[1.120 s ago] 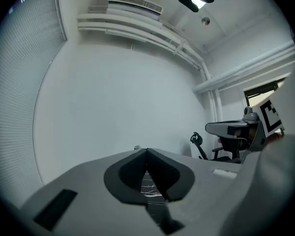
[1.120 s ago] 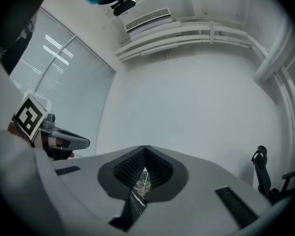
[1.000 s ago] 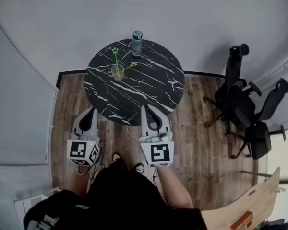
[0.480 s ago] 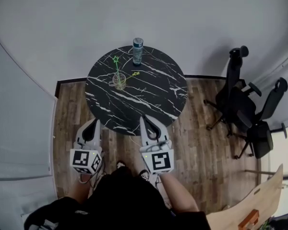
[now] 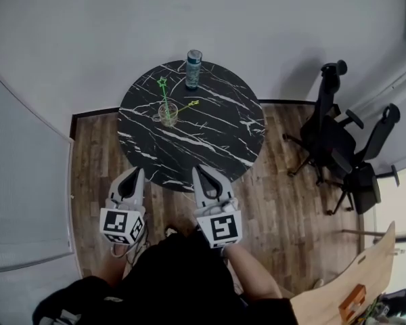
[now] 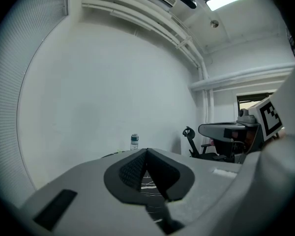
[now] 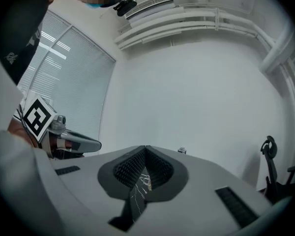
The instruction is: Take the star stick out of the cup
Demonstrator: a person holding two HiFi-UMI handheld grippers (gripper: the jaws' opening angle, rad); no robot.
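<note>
1. Left gripper (image 5: 137, 172): jaws clenched together with nothing between them. It is held level-ish at the near rim of the table (image 5: 220, 137).
2. Right gripper (image 5: 197, 169): jaws likewise pressed shut and empty, alongside the left one, with its tips overlapping the near rim in the head view.
3. Task item: the cup (image 5: 167, 114) stands on the table ahead of both grippers, well apart from them and closer to the left gripper's line. The star stick (image 5: 163, 87), with a green head, rises from the cup and leans away. A second stick (image 5: 191, 103), tipped yellow, leans out toward the right gripper's side.
4. Beyond the cup, near the far rim, stands a bottle (image 5: 193, 66). Office chairs (image 5: 338, 141) are off to the right gripper's outer side.
5. Judgement: this is the approach, and neither tool can grasp until its jaws are opened. It would be sound to steady the cup with one gripper and pinch the shaft below the star with the other. Drawing along the stick's lean should keep the cup from tipping, and the reach should stop short of the bottle.
6. Limits of view:
   - Neither gripper view shows the cup or the sticks; only the bottle's top and a sliver of marble appear past the jaws.
   - The sticks are very small in the head view, so how deep they sit in the cup cannot be told.
</note>
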